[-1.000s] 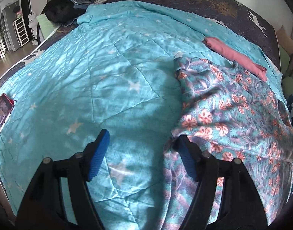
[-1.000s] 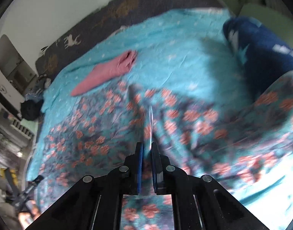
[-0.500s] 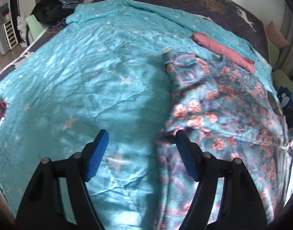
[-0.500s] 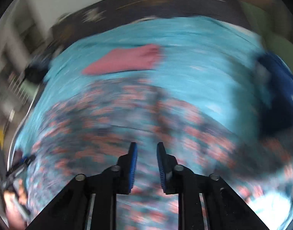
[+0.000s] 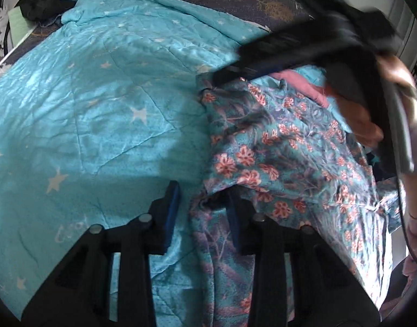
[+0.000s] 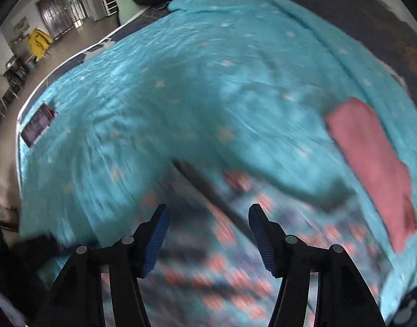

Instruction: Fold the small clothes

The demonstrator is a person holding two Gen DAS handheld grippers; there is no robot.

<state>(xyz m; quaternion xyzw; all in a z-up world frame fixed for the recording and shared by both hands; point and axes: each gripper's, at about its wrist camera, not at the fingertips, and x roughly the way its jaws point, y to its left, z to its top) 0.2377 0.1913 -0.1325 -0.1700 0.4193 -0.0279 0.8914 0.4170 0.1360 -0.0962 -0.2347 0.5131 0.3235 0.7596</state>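
Swung across since a second ago: right gripper (image 6: 208, 234) off the cloth and over toward the far corner of the floral garment (image 5: 276, 147); jaws then clenched on a fold, now spread and opening, nothing between them.

Left wrist view:
- Left gripper (image 5: 201, 212) parked at near left edge of floral garment, same spot as before. Jaws closing; one finger (image 5: 171, 207) on bare quilt (image 5: 99, 95), other tucked under the cloth's edge fold. Not yet pinching, cloth edge between them.
- Garment spread on bed, right half of quilt, roughly flat, wrinkled.
- Pink cloth (image 5: 304, 81) beyond it, mostly hidden behind right gripper (image 5: 222, 75), crossing top of frame, blurred.
- Faint white writing printed on quilt near left finger; unreadable.

Right wrist view:
- Heavy blur. Floral garment (image 6: 235, 245) directly below jaws, corner edge just ahead.
- Pink cloth (image 6: 372, 169) folded, lying right of garment, apart from it.
- Phone (image 6: 36, 125) at far edge of quilt, screen lit, text illegible.

Handling, judged:
- Thin, light, limp fabric; likely a bit slick. Will drape and slide, no stiffness.
- Best taken at corners or hem, one layer pinched fully, both grippers on same edge to keep fold line straight.
- Risk: catching quilt along with cloth.
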